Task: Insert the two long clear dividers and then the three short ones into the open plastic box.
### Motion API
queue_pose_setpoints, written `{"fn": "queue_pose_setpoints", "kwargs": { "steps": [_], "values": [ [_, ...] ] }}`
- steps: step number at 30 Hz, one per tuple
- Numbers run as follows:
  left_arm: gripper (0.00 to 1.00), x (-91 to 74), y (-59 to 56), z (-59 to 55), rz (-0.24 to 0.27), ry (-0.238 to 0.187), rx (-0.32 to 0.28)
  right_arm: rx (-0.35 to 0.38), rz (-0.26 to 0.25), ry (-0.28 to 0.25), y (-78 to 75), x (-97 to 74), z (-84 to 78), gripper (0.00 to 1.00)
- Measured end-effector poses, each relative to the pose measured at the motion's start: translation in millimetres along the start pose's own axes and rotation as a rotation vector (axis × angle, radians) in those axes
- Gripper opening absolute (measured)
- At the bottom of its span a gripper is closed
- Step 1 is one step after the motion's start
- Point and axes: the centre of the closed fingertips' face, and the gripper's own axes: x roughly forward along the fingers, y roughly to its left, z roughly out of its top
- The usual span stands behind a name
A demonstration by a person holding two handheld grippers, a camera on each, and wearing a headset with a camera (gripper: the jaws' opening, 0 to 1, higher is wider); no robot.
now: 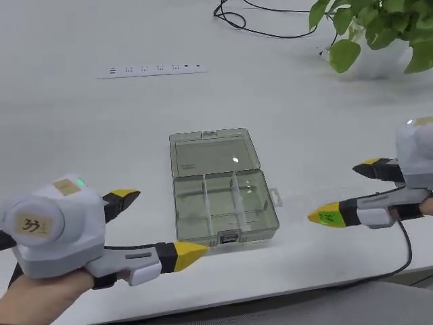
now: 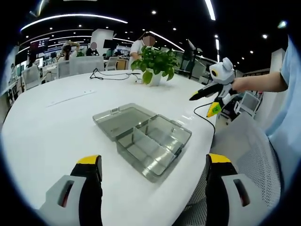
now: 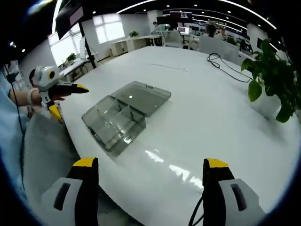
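The open clear plastic box (image 1: 223, 210) lies mid-table with its lid (image 1: 213, 152) folded back flat. Two long clear dividers (image 1: 205, 203) stand lengthwise inside it. A small clear piece (image 1: 276, 198) rests against the box's right side; I cannot tell what it is. My left gripper (image 1: 159, 223) hovers open at the box's near-left corner, nothing between its fingers. My right gripper (image 1: 342, 191) is open and empty, well to the right of the box. The left gripper view has the box (image 2: 146, 136) ahead of the left gripper (image 2: 154, 160). From the other side, the box (image 3: 120, 115) sits ahead-left of the right gripper (image 3: 150, 162).
A white power strip (image 1: 150, 69) lies at the back left. A black cable (image 1: 257, 20) and a potted plant (image 1: 379, 34) are at the back right. The table's front edge (image 1: 284, 288) runs just behind both grippers. People sit at far desks (image 2: 94, 49).
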Motion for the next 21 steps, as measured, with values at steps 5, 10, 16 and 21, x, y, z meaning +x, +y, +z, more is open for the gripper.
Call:
{"fn": "queue_pose_setpoints", "kwargs": {
  "steps": [5, 10, 16, 21],
  "values": [
    [0.93, -1.2, -0.4, -1.0, 0.016, 0.0, -0.005, -0.176, 0.023, 0.088, -8.7, 2.6, -13.6, 0.89],
    [0.93, -2.9, 1.3, -2.2, 0.036, -0.002, -0.016, -0.26, 0.04, 0.109, -20.7, 5.8, -17.4, 0.85],
    [0.92, -2.7, 2.1, -7.2, 0.052, 0.004, -0.029, -0.35, 0.139, 0.137, -4.3, 16.4, -14.4, 0.79],
    [0.92, -2.2, 1.6, -8.7, 0.056, 0.003, -0.036, -0.419, 0.168, 0.207, -1.4, 31.0, -22.9, 0.73]
  ]
}}
